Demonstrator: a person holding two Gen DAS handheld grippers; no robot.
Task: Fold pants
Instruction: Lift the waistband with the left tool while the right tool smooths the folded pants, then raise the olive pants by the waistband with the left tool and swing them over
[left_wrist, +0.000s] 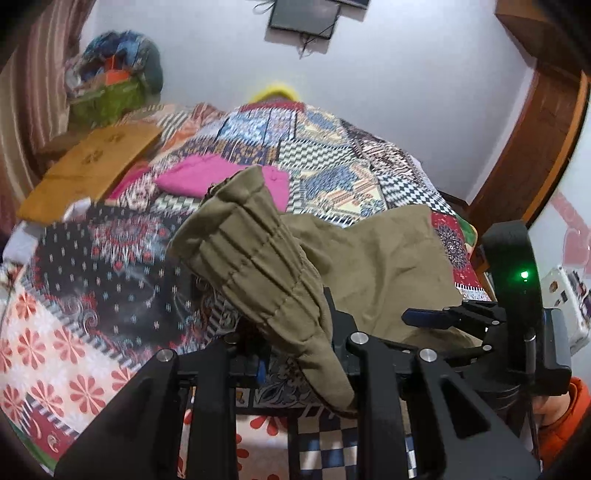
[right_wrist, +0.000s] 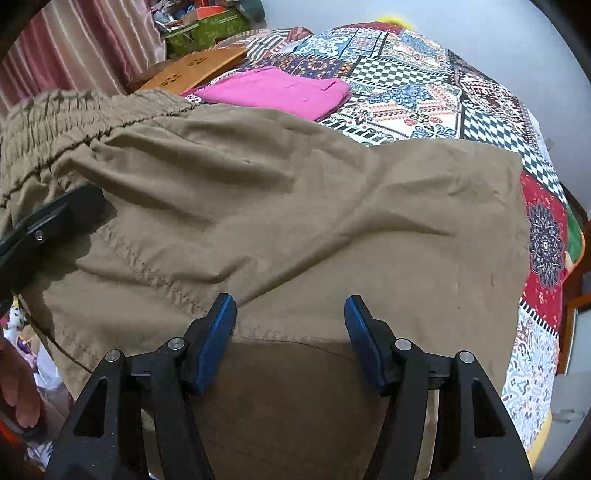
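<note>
Olive-khaki pants (right_wrist: 295, 206) lie spread on the patchwork bedspread (right_wrist: 406, 81). My left gripper (left_wrist: 291, 354) is shut on the elastic waistband (left_wrist: 251, 251) and holds it lifted above the bed; the rest of the pants (left_wrist: 376, 266) trails to the right. My right gripper (right_wrist: 290, 332) is open, with blue pads (right_wrist: 216, 332) just over the near edge of the pants. The right gripper also shows in the left wrist view (left_wrist: 436, 317), and the left gripper's body shows at the left of the right wrist view (right_wrist: 44, 225).
Folded pink clothing (right_wrist: 280, 92) lies on the bed beyond the pants. A wooden board (right_wrist: 195, 70) rests at the bed's far left, with a green bag (right_wrist: 207, 29) and striped curtain (right_wrist: 74, 44) behind. A wooden door frame (left_wrist: 535, 147) stands at right.
</note>
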